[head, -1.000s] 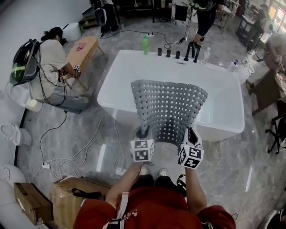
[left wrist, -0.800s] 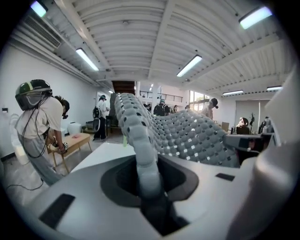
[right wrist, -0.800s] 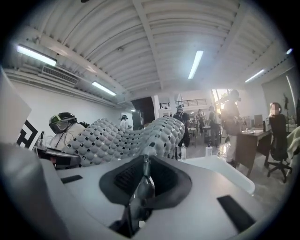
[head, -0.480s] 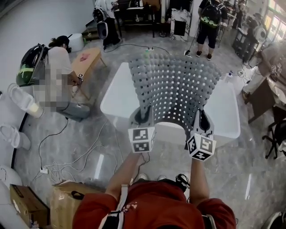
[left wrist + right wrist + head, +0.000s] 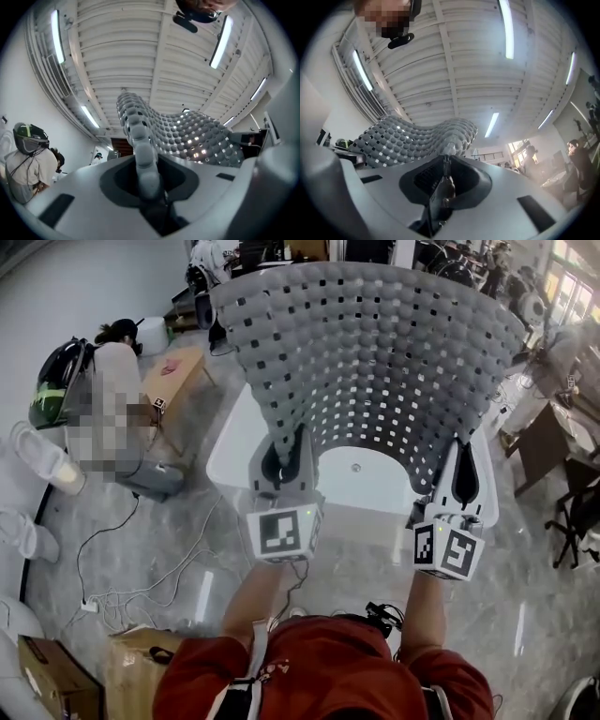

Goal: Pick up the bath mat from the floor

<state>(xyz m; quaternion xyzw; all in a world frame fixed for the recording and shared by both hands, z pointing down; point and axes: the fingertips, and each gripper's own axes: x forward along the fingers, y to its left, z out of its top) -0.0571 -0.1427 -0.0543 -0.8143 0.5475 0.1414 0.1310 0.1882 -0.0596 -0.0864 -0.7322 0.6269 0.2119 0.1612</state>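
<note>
— Where is the bath mat (image 5: 375, 362)?
— The grey mat is off the floor (image 5: 169, 549), held up in the air in front of the person. The white bathtub (image 5: 228, 451) shows below it.
— And the two grippers?
— The left gripper (image 5: 283, 463) has its jaws closed on one lower corner of the mat. The right gripper (image 5: 463, 476) is closed on the other lower corner. The mat curves between them.

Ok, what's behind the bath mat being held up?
Below its arch, part of the white bathtub shows. The bath mat covers the tub's far rim and anything standing there.
</note>
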